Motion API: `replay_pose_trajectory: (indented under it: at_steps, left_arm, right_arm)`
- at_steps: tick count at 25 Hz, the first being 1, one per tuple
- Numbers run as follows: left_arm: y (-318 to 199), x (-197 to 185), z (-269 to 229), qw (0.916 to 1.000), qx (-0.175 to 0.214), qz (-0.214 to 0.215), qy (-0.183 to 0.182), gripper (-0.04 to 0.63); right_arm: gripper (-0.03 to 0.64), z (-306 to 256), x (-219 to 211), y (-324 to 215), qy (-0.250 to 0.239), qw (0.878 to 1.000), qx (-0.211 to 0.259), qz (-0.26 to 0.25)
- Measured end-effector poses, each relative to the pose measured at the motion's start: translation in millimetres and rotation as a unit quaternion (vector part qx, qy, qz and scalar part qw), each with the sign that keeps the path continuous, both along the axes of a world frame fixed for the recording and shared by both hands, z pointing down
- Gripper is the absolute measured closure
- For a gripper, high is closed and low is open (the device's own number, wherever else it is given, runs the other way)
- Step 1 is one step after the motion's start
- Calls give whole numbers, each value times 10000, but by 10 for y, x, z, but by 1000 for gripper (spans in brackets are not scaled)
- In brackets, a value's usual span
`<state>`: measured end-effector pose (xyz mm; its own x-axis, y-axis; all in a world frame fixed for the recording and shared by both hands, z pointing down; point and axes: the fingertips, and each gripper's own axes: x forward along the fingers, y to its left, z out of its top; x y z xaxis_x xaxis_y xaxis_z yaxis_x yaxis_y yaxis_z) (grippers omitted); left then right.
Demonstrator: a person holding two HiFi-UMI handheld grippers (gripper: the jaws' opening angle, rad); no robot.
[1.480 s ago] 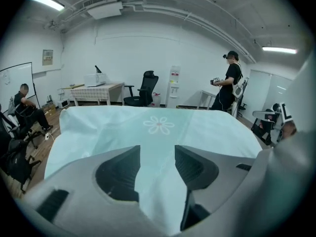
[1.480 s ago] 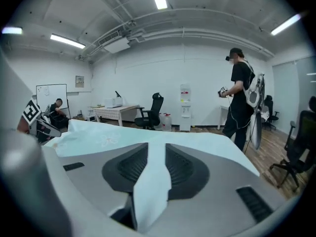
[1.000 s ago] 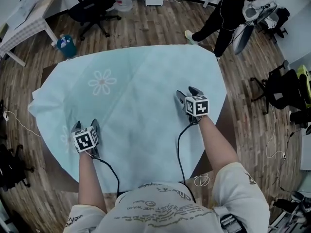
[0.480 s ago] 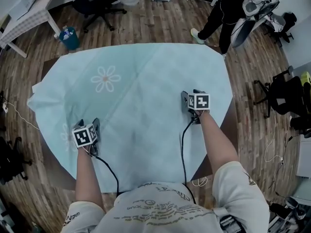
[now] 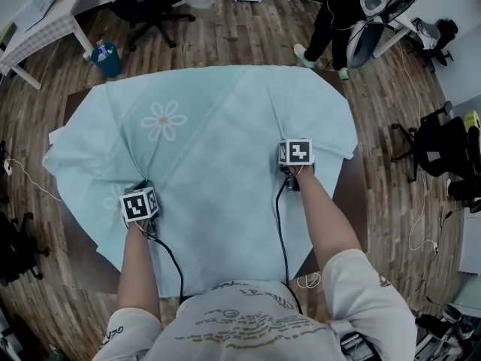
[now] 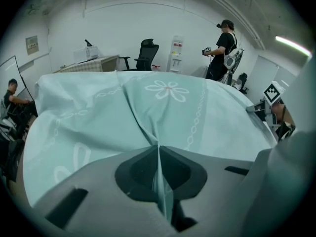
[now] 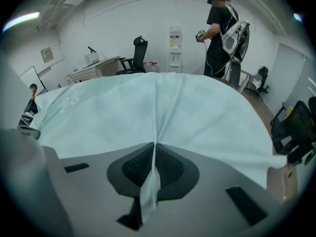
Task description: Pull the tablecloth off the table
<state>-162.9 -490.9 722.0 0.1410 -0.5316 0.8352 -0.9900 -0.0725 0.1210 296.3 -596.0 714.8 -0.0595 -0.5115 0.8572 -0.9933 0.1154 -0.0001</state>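
Nearest in, the tablecloth's (image 5: 225,126) near edge hangs off the worktop (image 5: 347,205) toward the person's body, and bare dark worktop shows at the near left and near right corners.

Left gripper (image 6: 158,147): its jaws have just been closing and are now clenched on a thin upright pleat of tablecloth, with creases fanning away from the pinch. Right gripper (image 7: 154,144): same story, its jaws have just been closing and are grasping a raised fold of tablecloth, with a tongue of cloth poking through toward the camera. The two grippers sit well apart, left and right on the near half of the cloth.

Further out, the pale blue cloth covers nearly the whole worktop. Its left edge overhangs past the worktop, rumpled. On the right, a corner of cloth stops short and leaves a strip of bare worktop. A flower print (image 5: 164,121) lies beyond the left gripper.

All round is wooden floor (image 5: 248,40). There is open floor just past the far edge. A cable (image 5: 30,183) trails on the left, and a black chair (image 5: 434,143) stands off to the right. At the far left are a blue bin (image 5: 105,57) and an office chair (image 5: 150,4). At the far right, a person (image 5: 331,13) stands near the worktop's far right corner.
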Motion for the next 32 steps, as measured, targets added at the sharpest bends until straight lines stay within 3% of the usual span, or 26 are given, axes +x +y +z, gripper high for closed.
replay_pose_trajectory:
  at_steps: [3,7,10,22,32]
  left_arm:
    - [7,38,-2,9999,-19,41,-104,581]
    - [-1,23,-26,10000,-57,31,-48,584]
    - [-9,25,-208,9997,168,87,-162,584]
    - [470,258,-994,9941,1080,45,-40,584]
    - [1188,334,-1565,9851,1712,-142,-20,584]
  right_arm:
    - [600,-11,5,10,224,9997,125,-41]
    - [600,0,-34,-12,27,9999,104,-96]
    - [601,-65,-37,16,-147,9998,107,-56]
    - [601,-999,-263,655,-902,9865,1254,-540]
    - [601,-1736,-497,1479,-1445,9612,2208,-800]
